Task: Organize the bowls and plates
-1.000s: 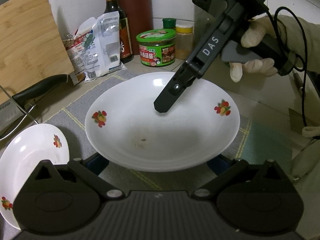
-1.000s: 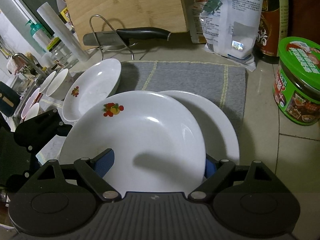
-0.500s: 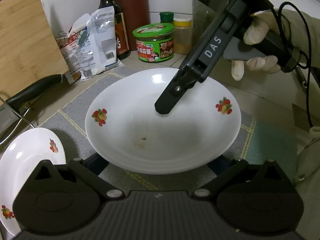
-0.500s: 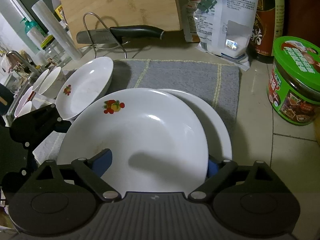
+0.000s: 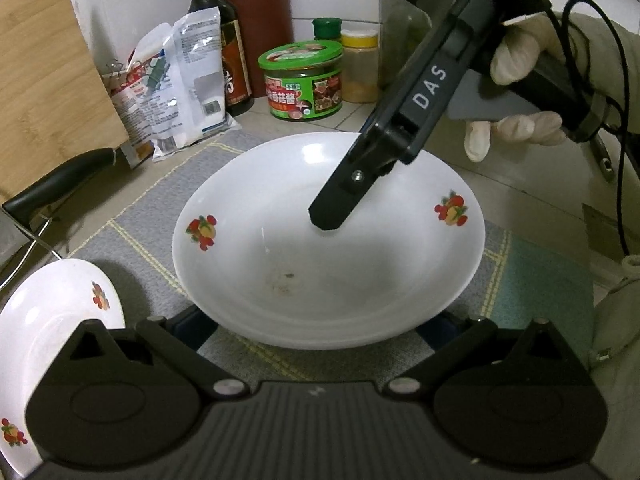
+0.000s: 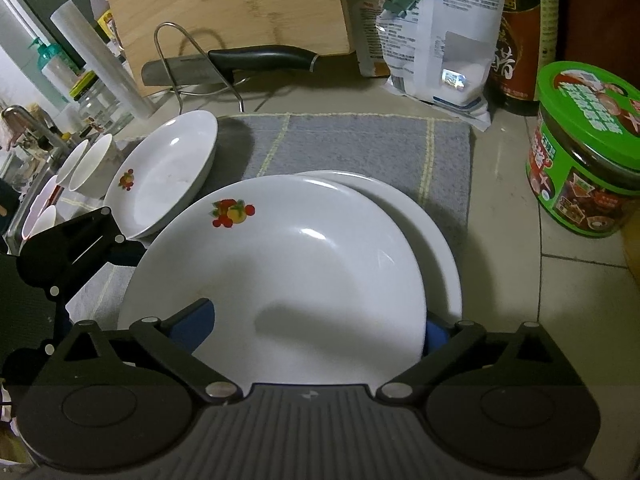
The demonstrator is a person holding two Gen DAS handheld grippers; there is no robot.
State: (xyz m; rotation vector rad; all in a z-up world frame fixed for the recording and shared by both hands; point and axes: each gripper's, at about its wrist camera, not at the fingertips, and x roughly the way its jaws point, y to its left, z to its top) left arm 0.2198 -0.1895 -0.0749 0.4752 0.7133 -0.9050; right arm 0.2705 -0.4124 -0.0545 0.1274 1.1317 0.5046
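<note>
A large white plate with fruit decals (image 6: 288, 264) lies stacked on a second white plate (image 6: 440, 248) on the grey mat (image 6: 360, 140). My right gripper (image 6: 316, 328) straddles the top plate's near rim. Its jaws are opening, and the blue pads (image 6: 196, 324) stand off the plate. In the left wrist view the same top plate (image 5: 320, 264) fills the middle, with the right gripper (image 5: 332, 216) hanging over its bowl. My left gripper (image 5: 314, 324) is spread wide at the plate's near edge, its tips hidden under the rim.
A smaller fruit-decal plate (image 6: 164, 176) sits to the left, with small white bowls (image 6: 92, 164) beyond it. A knife (image 6: 260, 58) rests on a wire rack against a cutting board (image 6: 224, 4). A green tin (image 6: 588, 152), a packet (image 6: 436, 40) and a sauce bottle (image 6: 524, 52) line the back.
The right gripper's pads have spread wider apart around the top plate's rim. The plates and the left gripper have hardly moved.
</note>
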